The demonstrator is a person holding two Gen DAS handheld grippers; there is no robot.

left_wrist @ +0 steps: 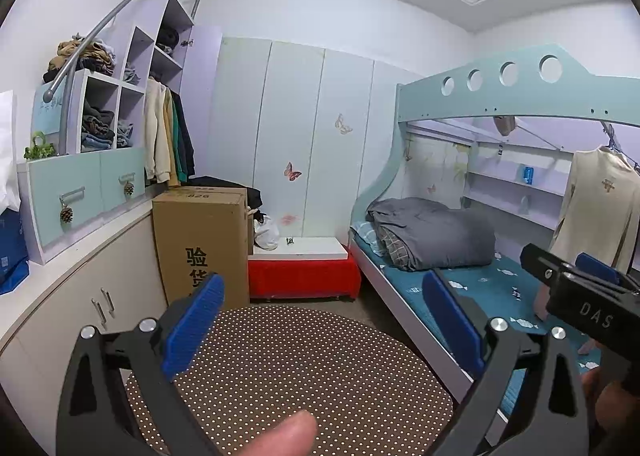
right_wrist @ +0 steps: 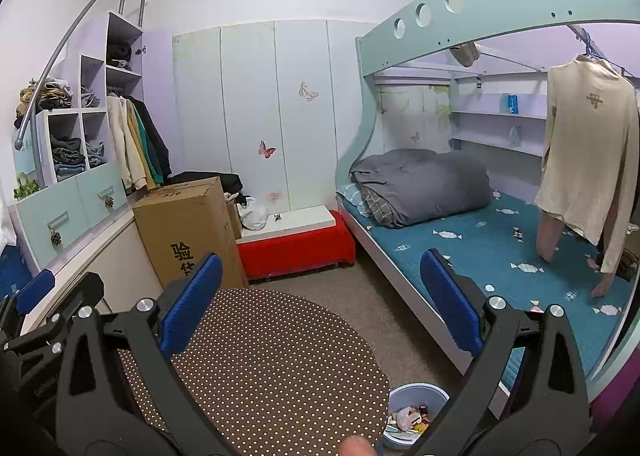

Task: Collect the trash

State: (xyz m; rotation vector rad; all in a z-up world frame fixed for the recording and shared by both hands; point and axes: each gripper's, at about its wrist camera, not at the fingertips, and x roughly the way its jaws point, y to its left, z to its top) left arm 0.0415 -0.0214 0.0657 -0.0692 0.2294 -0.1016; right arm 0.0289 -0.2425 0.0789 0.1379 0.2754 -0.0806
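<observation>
A pale blue trash bin (right_wrist: 416,412) with several pieces of rubbish inside stands on the floor between the round dotted table (right_wrist: 272,368) and the bed, seen low in the right wrist view. My right gripper (right_wrist: 320,308) is open and empty, held above the table. My left gripper (left_wrist: 324,324) is open and empty over the same table (left_wrist: 288,372). The right gripper's body (left_wrist: 580,296) shows at the right edge of the left wrist view. The left gripper's side (right_wrist: 36,316) shows at the left edge of the right wrist view.
A bunk bed (right_wrist: 480,248) with a grey duvet (right_wrist: 424,184) fills the right. A cardboard box (right_wrist: 188,232) and a red bench (right_wrist: 296,244) stand ahead. A counter with shelves of clothes (left_wrist: 100,124) runs along the left. A cream shirt (right_wrist: 588,152) hangs at the right.
</observation>
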